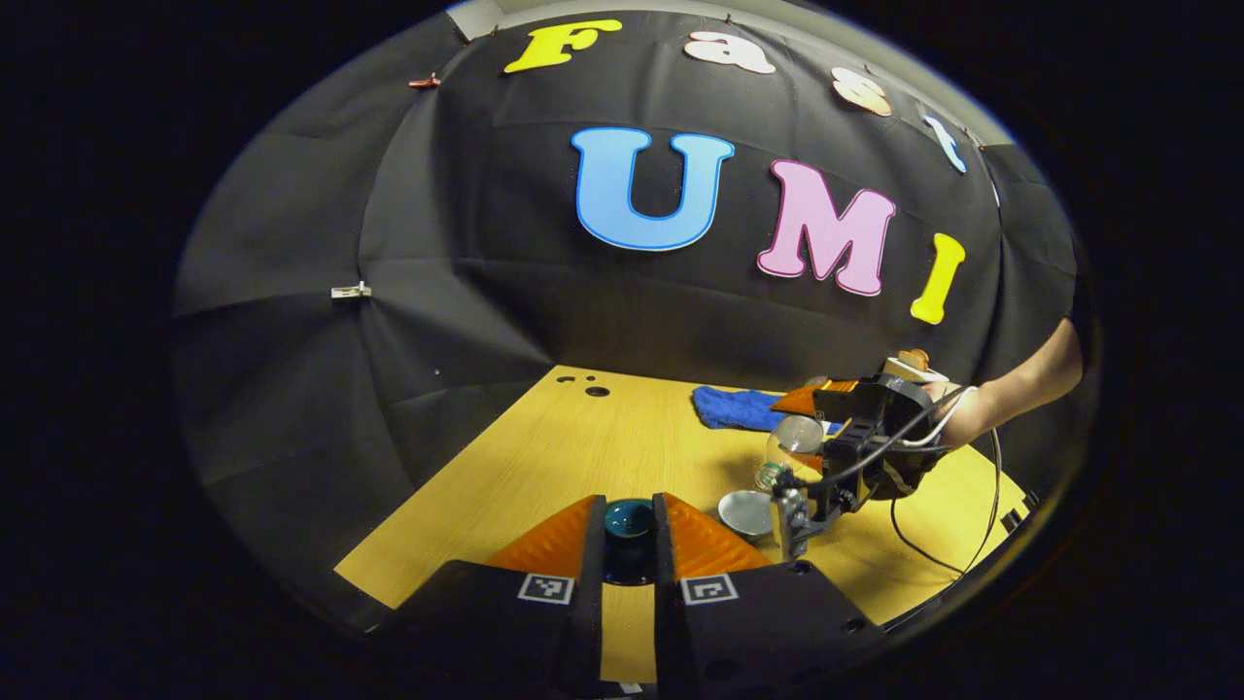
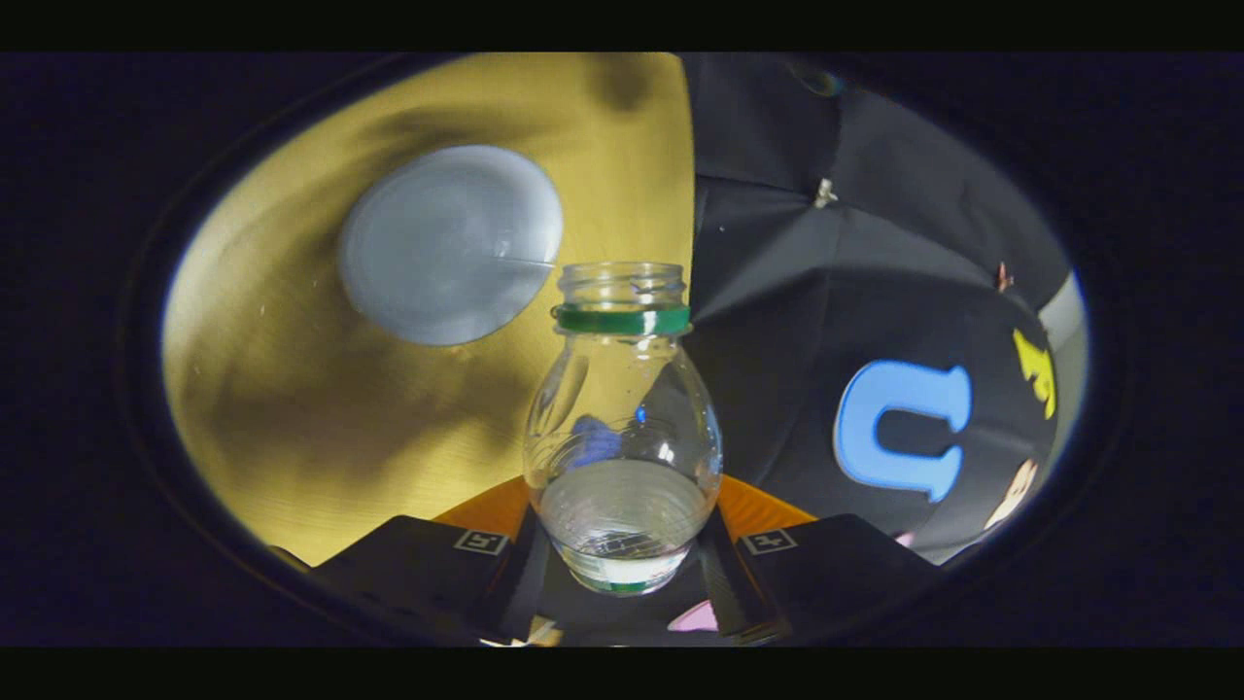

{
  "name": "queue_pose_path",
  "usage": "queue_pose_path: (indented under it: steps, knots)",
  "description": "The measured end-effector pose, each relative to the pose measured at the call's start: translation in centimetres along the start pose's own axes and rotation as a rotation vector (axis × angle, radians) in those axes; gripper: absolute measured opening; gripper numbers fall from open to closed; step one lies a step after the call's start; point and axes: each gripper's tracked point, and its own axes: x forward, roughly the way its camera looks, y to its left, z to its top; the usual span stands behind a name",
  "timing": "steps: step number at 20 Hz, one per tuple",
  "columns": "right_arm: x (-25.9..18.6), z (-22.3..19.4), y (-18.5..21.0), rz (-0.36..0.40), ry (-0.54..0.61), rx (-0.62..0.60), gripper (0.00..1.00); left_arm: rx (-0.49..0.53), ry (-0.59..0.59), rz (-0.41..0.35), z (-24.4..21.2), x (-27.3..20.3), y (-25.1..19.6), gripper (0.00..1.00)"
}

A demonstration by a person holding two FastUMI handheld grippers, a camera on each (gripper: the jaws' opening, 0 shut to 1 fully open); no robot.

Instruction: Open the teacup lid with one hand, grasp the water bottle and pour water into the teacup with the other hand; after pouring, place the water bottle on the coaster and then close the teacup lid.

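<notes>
Left gripper: its 2 fingers are closed on a small dark blue-green glossy domed lid, held up above the light wood-grain tabletop.

Right gripper: both fingers press on the body of a clear plastic bottle with a green neck ring. Cap is off, mouth open. In the right gripper view a small pool of clear water sits at the gripped end of the bottle; the neck end is clear of water. Can't tell whether any water is leaving the mouth.

In the left gripper view the right gripper shows farther off to the right, held by a person's hand with a bare forearm. The bottle is tipped there, mouth angled down toward the table.

Just below and beside the bottle mouth on the table sits a round pale grey dish-like thing. In the right gripper view it is a pale disc just beyond and left of the bottle mouth. Can't tell whether it's the teacup seen from above or the coaster, nor whether it holds any liquid.

A crumpled blue cloth lies at the far side of the table, behind the bottle. A black cable trails from the right gripper onto the table.
</notes>
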Motion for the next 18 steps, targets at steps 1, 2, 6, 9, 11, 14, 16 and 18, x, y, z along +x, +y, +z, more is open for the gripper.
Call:
queue_pose_path:
  steps: [1, 2, 6, 9, 11, 14, 16, 18]
  knots:
    - [-0.3, -0.4, 0.5, 0.033, 0.026, 0.106, 0.71, -0.007, 0.001, 0.018, 0.4, -0.2, -0.2, 0.26]
    - [-1.1, -0.9, 0.5, 0.067, 0.055, 0.245, 0.71, -0.021, -0.001, 0.034, 0.9, -0.3, -0.5, 0.29]
    - [-2.1, -3.2, 1.1, 0.189, 0.157, 0.758, 0.71, -0.047, -0.017, 0.037, 2.7, 0.3, -2.8, 0.25]
    - [-3.7, -5.6, 0.6, 0.220, 0.180, 1.134, 0.72, -0.017, -0.034, 0.004, 4.2, 2.1, -5.7, 0.25]
    - [-3.8, -7.5, 0.6, 0.217, 0.180, 1.380, 0.72, 0.003, -0.051, -0.027, 5.2, 3.7, -8.2, 0.26]
    - [-4.4, -10.9, 0.0, 0.106, 0.169, 1.476, 0.72, -0.015, -0.070, -0.062, 5.6, 5.7, -11.2, 0.26]
    - [-4.9, -12.4, -0.5, 0.052, 0.122, 1.611, 0.72, -0.046, -0.078, -0.084, 5.6, 7.2, -13.2, 0.26]
    - [-4.2, -13.8, 0.3, 0.030, 0.092, 1.702, 0.72, -0.064, -0.078, -0.092, 4.9, 8.7, -14.5, 0.22]
